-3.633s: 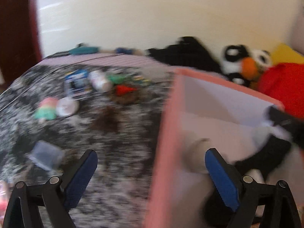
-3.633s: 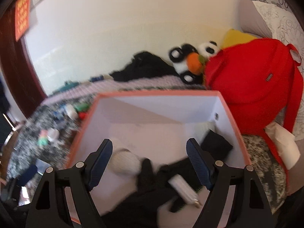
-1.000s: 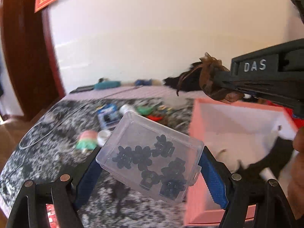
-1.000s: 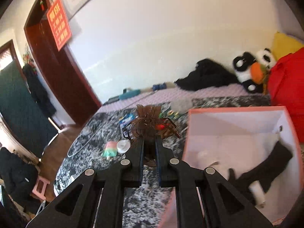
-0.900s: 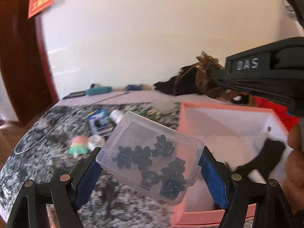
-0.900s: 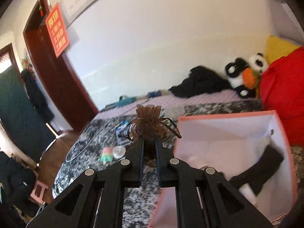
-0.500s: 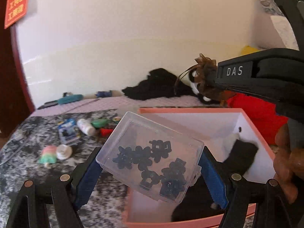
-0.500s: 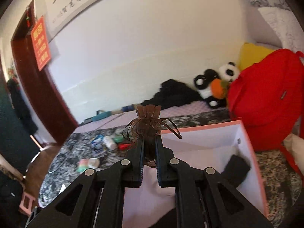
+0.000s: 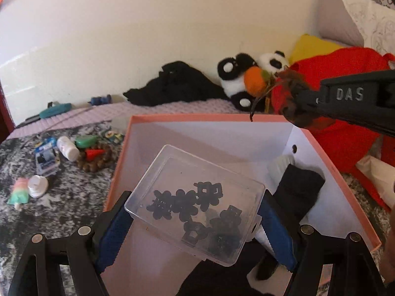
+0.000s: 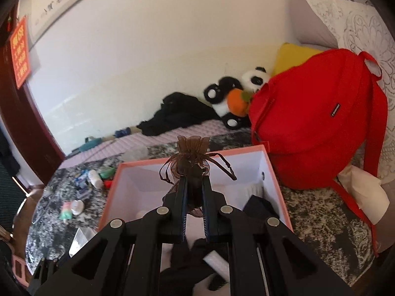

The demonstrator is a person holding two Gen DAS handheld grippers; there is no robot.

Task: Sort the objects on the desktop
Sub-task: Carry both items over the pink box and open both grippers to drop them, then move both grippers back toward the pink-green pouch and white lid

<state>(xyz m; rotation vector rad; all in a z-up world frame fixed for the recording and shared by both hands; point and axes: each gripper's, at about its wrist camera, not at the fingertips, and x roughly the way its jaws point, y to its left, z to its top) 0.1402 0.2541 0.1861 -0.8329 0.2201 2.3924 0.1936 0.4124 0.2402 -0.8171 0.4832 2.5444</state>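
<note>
We hold two things over the pink box, so the best way is to go low first and then let go softly, so nothing bounces out. Closest to us, our left gripper squeezes the clear plastic case from both sides; it is tilted, with little black flower-shaped bits inside. A bit farther, our right gripper is pinched tight on the brown see-through pouch with strings. Far off on the table lie small toys not yet sorted.
</note>
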